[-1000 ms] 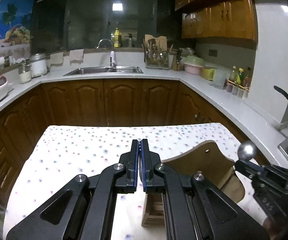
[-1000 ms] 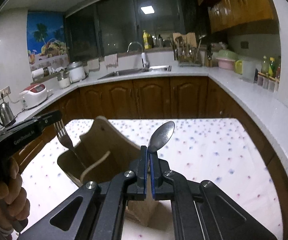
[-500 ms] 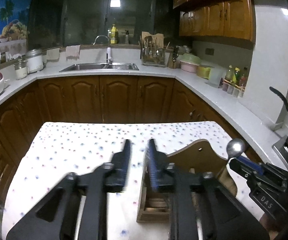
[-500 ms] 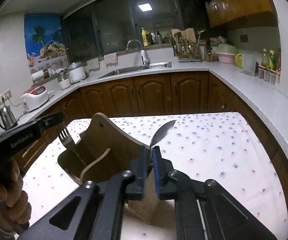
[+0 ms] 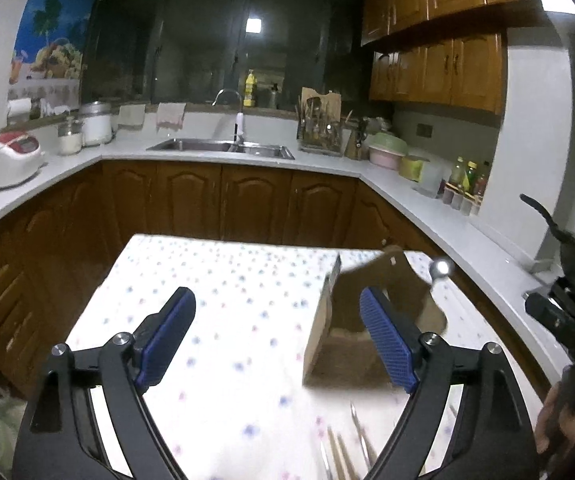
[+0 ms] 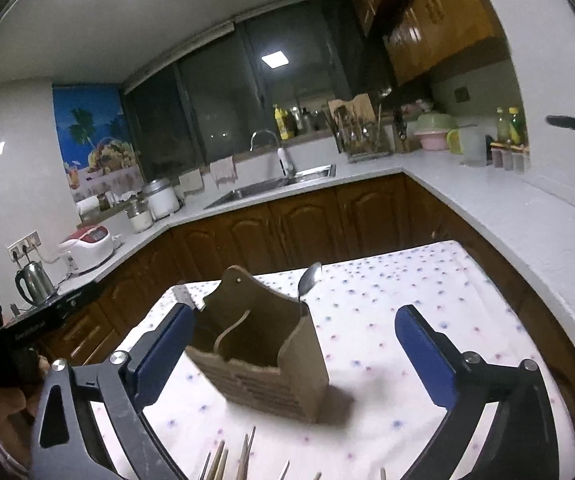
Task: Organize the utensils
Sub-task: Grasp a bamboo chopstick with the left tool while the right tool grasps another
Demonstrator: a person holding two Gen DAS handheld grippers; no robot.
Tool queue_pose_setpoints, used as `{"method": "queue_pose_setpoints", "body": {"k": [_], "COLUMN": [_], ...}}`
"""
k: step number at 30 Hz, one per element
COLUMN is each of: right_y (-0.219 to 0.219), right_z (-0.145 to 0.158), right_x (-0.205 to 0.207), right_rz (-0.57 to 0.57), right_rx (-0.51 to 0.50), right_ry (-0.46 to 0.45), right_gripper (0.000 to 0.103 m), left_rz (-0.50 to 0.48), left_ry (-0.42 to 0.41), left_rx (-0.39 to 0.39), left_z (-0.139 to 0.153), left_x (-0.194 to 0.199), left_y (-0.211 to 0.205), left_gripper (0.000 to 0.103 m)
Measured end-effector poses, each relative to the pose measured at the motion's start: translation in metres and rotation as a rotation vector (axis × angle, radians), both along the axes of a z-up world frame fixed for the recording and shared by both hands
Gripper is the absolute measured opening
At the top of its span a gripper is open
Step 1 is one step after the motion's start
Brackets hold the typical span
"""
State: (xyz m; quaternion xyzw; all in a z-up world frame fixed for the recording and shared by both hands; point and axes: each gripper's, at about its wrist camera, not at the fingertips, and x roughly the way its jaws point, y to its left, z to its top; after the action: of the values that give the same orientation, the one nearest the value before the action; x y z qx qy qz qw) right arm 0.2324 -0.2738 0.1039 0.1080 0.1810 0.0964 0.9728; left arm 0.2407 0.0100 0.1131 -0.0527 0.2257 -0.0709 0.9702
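Both my grippers, left (image 5: 275,340) and right (image 6: 307,356), have just sprung open, empty; reaching ahead carelessly, I'd tip the holder (image 6: 263,360) and spoon (image 6: 310,280).

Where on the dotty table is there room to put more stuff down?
The dotted tablecloth is bare right of the wooden holder and behind it toward the cabinets. The near edge is crowded: loose utensils lie there, between the holder and both grippers.

Matt brown wooden holder (image 6: 271,364); glossy metal spoon (image 6: 310,278); cloth-covered dotted table (image 6: 403,292); ribbed blue pads (image 5: 387,344); glossy wooden cabinets (image 5: 223,204).
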Motion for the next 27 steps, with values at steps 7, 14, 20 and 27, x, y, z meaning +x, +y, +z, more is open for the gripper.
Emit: {"method": "queue_pose_setpoints", "body": {"k": [7,14,20,27], "right_y": [-0.007,-0.014,-0.014,-0.003], "right_z": [-0.015,-0.046,-0.069,-0.086], "right_x": [-0.052,-0.088,-0.105,-0.109], "right_rz": [-0.011,-0.039,-0.053,-0.04], "right_rx": [0.013,0.011,0.013,-0.009], "right_ry": [0.029,0.105,0.161,0.209], "right_gripper": [0.102,0.102,0.102,0.102], "left_rz": [-0.02,-0.049,-0.054,-0.077], "left_ry": [0.068,0.152,0.211,0.254], "left_rx": [0.004,0.015,0.031,0.123], "left_z": [-0.031,-0.07,-0.098,-0.113], "left_x": [-0.056,-0.09,-0.102,-0.103], "left_y": [0.008,0.006,0.005,-0.008], "left_gripper": [0.09,0.09,0.09,0.09]}}
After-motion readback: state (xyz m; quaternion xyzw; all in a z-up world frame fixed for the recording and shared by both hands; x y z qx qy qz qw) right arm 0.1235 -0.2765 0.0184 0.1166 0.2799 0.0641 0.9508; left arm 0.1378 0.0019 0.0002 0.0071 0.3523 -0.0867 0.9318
